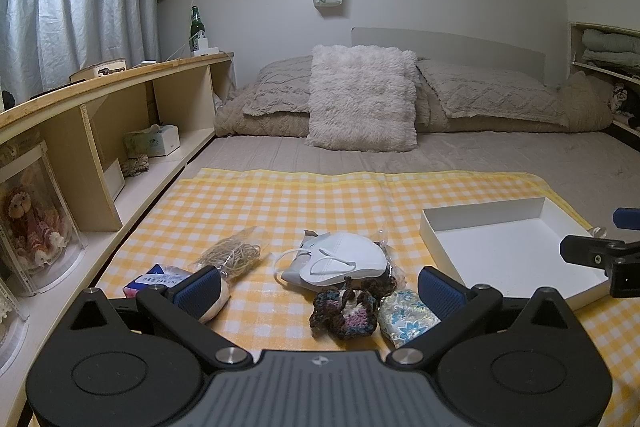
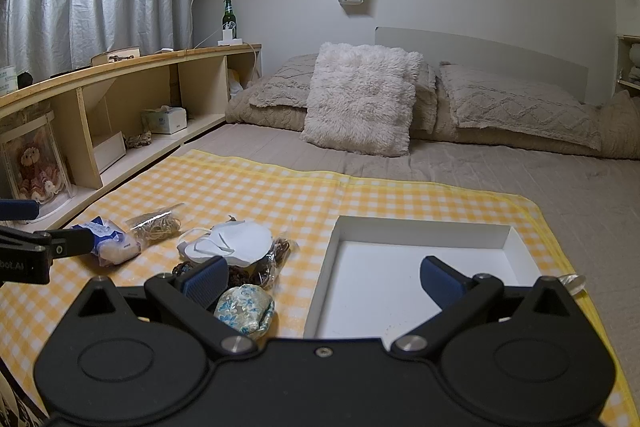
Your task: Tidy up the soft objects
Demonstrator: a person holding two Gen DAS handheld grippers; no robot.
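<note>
Soft items lie on a yellow checked cloth: a white face mask, a dark crocheted piece, a floral pouch, a bag of rubber bands, a tissue pack. A white open box sits at the right, with nothing in it. My left gripper is open above the crocheted piece. My right gripper is open, spanning the floral pouch and the box. The mask and rubber bands lie further left.
A wooden shelf runs along the left with a doll in a case and a tissue box. A fluffy cushion and pillows lie at the bed's head. A green bottle stands on the shelf top.
</note>
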